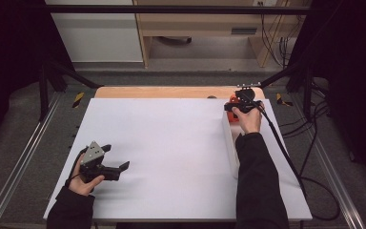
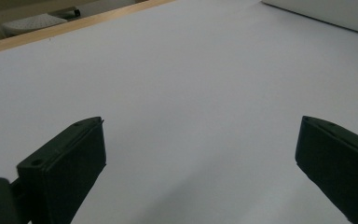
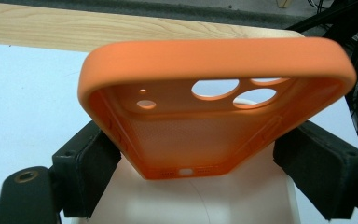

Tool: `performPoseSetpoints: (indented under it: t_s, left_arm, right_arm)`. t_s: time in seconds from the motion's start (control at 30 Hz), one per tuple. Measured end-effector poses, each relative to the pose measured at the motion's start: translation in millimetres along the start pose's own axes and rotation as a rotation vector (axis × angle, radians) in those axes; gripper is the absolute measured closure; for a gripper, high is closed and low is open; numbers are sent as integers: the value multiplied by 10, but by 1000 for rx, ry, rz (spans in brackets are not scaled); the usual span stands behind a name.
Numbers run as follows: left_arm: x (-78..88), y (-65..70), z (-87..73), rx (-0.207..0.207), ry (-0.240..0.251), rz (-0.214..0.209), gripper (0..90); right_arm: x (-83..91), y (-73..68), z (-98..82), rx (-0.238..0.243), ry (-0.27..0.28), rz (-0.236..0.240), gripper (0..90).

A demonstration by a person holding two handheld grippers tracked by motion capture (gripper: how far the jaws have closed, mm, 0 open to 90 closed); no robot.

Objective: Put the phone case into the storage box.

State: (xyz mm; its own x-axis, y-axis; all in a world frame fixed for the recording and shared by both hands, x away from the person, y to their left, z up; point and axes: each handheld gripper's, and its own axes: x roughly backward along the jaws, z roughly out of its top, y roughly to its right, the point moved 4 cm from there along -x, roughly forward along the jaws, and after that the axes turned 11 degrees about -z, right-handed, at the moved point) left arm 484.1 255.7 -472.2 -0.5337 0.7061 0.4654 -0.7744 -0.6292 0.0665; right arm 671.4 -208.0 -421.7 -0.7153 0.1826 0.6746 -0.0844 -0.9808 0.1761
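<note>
An orange phone case (image 3: 205,60) with round camera holes sits between the jaws of my right gripper (image 3: 191,149), open side toward the camera. Both pads press on its lower edges and it is tilted up above a white box (image 3: 191,200). From above, the right gripper (image 1: 238,106) is at the far right of the white table (image 1: 171,143), with a bit of the orange case (image 1: 232,102) showing beside the hand. My left gripper (image 1: 116,156) rests at the front left, open, with nothing between its jaws (image 2: 200,140).
A long white box (image 1: 232,148) lies along the right side of the table, under the right forearm, and its edge shows far off in the left gripper view (image 2: 326,11). A wooden strip (image 1: 171,92) borders the far edge. Cables (image 1: 290,162) trail off to the right.
</note>
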Motion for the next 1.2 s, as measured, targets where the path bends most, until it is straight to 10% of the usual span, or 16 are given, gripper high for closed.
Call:
performPoseSetpoints:
  t_s: [1.2]
  left_arm:
    - [-14,21,-1,-10,-7,-6,12]
  right_arm:
    - [126,43,43,16,71,53,5]
